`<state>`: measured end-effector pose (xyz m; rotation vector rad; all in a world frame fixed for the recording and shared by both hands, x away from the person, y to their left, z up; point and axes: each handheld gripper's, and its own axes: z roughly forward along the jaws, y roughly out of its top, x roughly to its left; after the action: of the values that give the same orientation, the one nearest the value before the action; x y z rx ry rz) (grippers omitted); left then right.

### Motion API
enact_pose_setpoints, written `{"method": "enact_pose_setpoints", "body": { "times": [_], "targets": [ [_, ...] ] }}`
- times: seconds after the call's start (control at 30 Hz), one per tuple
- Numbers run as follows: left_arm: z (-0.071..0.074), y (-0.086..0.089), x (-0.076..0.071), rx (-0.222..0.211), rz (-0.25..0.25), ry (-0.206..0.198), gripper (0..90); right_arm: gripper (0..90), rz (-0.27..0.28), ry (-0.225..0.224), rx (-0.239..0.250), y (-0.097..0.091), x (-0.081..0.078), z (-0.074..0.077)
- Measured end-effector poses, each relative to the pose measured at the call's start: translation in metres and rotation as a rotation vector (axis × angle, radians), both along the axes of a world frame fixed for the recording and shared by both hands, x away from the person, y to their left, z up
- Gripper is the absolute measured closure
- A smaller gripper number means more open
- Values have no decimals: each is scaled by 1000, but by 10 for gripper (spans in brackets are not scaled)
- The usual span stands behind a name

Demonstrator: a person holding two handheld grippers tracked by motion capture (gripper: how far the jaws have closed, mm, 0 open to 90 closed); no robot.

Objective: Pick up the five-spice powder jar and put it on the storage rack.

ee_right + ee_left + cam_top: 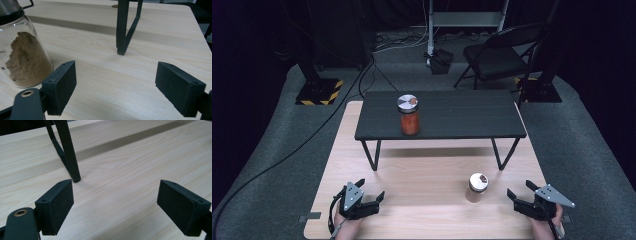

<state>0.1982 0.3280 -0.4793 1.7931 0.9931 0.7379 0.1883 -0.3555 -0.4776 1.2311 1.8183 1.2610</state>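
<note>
A glass jar of orange-red powder (409, 115) with a metal lid stands on the low black shelf (462, 117). A smaller jar of brown powder (476, 187) (23, 60) stands on the wooden table (427, 175) near the front right. My left gripper (372, 191) (115, 203) rests open at the front left, with bare wood between its jaws. My right gripper (521, 192) (115, 85) is open at the front right, just right of the brown jar, and nothing sits between its jaws.
The black shelf's legs (68, 155) (123, 27) stand on the wood ahead of each gripper. Beyond the table are a folding chair (497, 55), cables on grey floor and stand bases with hazard stripes (319, 92).
</note>
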Motion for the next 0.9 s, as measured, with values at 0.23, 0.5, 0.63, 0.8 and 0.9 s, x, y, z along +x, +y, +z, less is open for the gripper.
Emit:
{"method": "enact_pose_setpoints", "body": {
  "times": [0.23, 0.5, 0.63, 0.8, 0.9],
  "targets": [
    [0, 0, 0, 2, -1, -1, 138, 161, 28, -10, 0, 0, 0, 0],
    [0, 0, 0, 1, -1, 0, 138, 161, 59, -18, -4, 1, 0, 0],
    [0, 0, 0, 2, -1, 0, 138, 160, 71, -20, -7, 2, 0, 0],
    [0, 0, 0, 2, -2, 1, 138, 160, 87, -22, -14, 4, 1, 0],
    [0, 0, 0, 2, -2, 0, 139, 160, 98, -22, -18, 6, 1, 1]
  ]
}}
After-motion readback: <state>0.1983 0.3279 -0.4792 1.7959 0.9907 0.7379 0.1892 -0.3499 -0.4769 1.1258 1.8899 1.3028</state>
